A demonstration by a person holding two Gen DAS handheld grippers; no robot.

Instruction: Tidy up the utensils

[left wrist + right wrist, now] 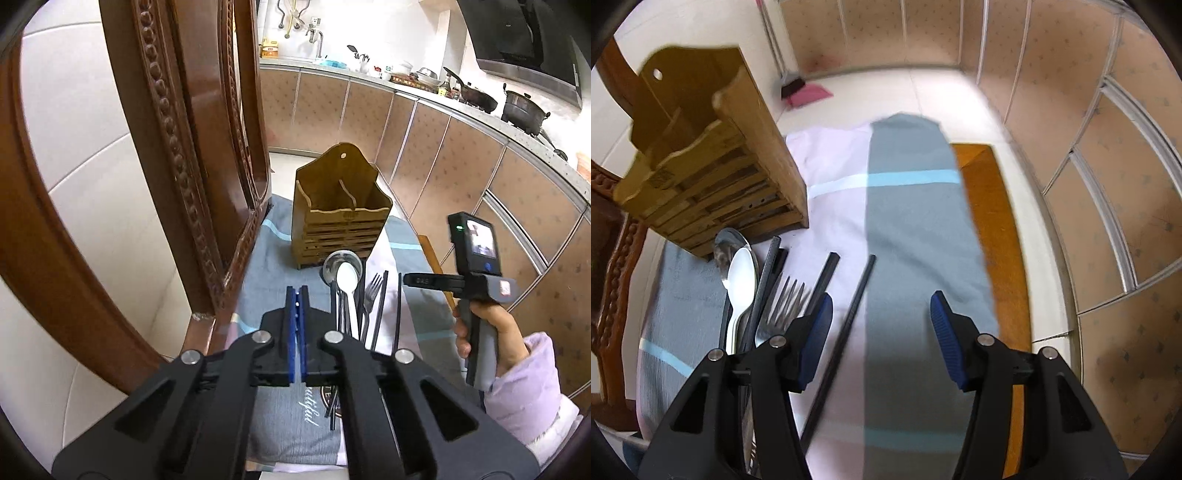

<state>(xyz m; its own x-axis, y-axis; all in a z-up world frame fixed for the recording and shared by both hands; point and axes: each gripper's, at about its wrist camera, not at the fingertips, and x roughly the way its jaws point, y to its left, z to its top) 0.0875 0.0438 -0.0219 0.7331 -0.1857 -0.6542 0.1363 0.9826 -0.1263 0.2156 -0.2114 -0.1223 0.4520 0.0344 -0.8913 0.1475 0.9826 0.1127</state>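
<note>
**Bamboo caddy waits while the right claw lines up on a chopstick**

Bamboo is what catches the eye first: a slatted wooden caddy (341,206) with a divider down its middle, standing upright at the far end of a grey-and-pink cloth (908,206). Its compartments look empty from here.

Just in front of it lies the cutlery, side by side: a steel ladle-like spoon (341,264), a white spoon (347,280) overlapping it, a fork (372,291) and several black chopsticks. All run lengthwise toward the caddy, bowls and tines at the far end, handles back toward the person.

The right gripper (881,314) hangs low over the cloth with its blue pads (942,332) spread wide and nothing between them. One stray black chopstick (849,325) lies apart from the rest, slanting slightly across the cloth, and passes just inside the left pad. The left gripper (298,295) hovers beside the pile with its pads pressed together, holding nothing.

My guess is that stray chopstick is the target. To do it well, I'd turn the claw so the pads close across the stick's width, not along it, grip near the middle so it won't swing, and press close to the soft cloth, since a thin stick can slip out. Then tip it upright for the caddy.
</note>
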